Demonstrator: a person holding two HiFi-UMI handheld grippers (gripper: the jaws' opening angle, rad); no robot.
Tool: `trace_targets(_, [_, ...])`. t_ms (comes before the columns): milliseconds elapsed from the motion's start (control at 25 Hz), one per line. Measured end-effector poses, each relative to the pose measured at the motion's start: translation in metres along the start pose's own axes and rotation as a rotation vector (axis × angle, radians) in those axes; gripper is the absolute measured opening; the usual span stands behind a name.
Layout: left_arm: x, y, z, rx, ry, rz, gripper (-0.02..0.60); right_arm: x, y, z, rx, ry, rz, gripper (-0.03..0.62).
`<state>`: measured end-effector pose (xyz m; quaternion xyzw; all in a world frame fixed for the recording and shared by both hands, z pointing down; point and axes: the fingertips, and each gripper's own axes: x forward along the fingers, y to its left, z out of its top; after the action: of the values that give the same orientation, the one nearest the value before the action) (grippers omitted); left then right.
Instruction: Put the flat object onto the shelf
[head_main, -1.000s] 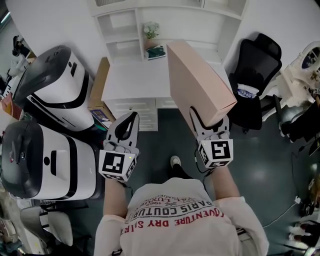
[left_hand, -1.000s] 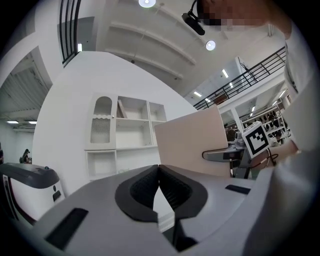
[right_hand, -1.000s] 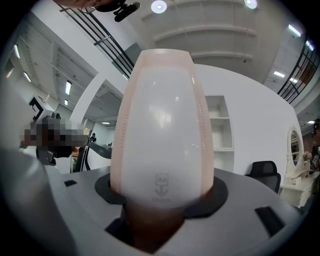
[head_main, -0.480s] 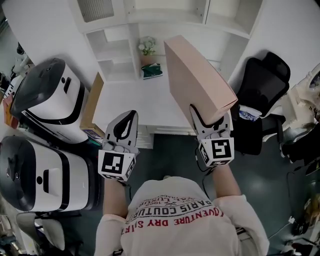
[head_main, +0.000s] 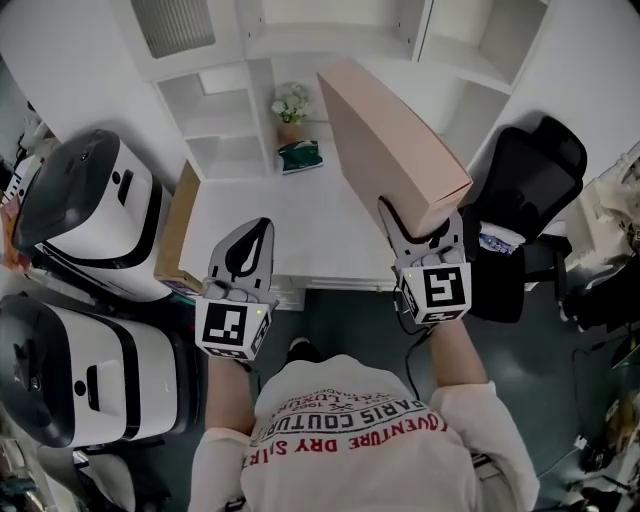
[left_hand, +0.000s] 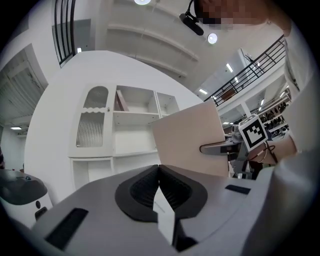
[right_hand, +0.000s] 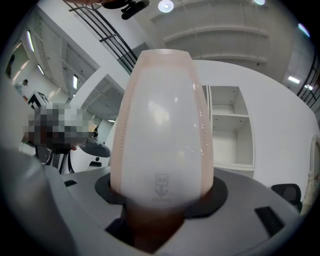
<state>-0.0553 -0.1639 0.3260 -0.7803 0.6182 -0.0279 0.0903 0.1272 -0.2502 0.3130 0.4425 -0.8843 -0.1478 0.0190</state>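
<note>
**Box pinched in my right hand, shelf dead ahead**

The white shelf (head_main: 225, 95) rises behind the bench (head_main: 300, 235), with its open compartments facing me. The flat pink box (head_main: 390, 150) is in the air over the bench's right side. My right hand-held gripper (head_main: 421, 228) pinches its near end, one jaw on each broad face. The box's long axis runs straight out from those jaws, up and away toward the shelf, leaning slightly left. I judge the coming move to be a push along that axis into a compartment. My left hand-held gripper (head_main: 258, 232) is pressed together on nothing, off to the box's left. A small potted plant (head_main: 291, 105) stands at the shelf's foot.
</note>
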Motion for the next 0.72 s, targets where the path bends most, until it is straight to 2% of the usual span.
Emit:
trace_targets(240, [0.036, 0.031, 0.01, 0.016, -0.035, -0.047, 0.014, 0.048, -0.016, 0.02, -0.073, 0.026, -0.068, 0.295])
trace_targets(360, [0.05, 0.042, 0.015, 0.029, -0.051, -0.068, 0.014, 0.072, -0.021, 0.037, -0.127, 0.042, -0.075, 0.295])
trace_targets(520, [0.06, 0.061, 0.013, 0.021, -0.059, -0.081, 0.014, 0.1, -0.025, 0.055, -0.257, 0.083, -0.082, 0.298])
trace_targets(720, [0.067, 0.085, 0.01, 0.02, -0.072, -0.086, 0.014, 0.137, -0.031, 0.079, -0.472, 0.139, -0.093, 0.298])
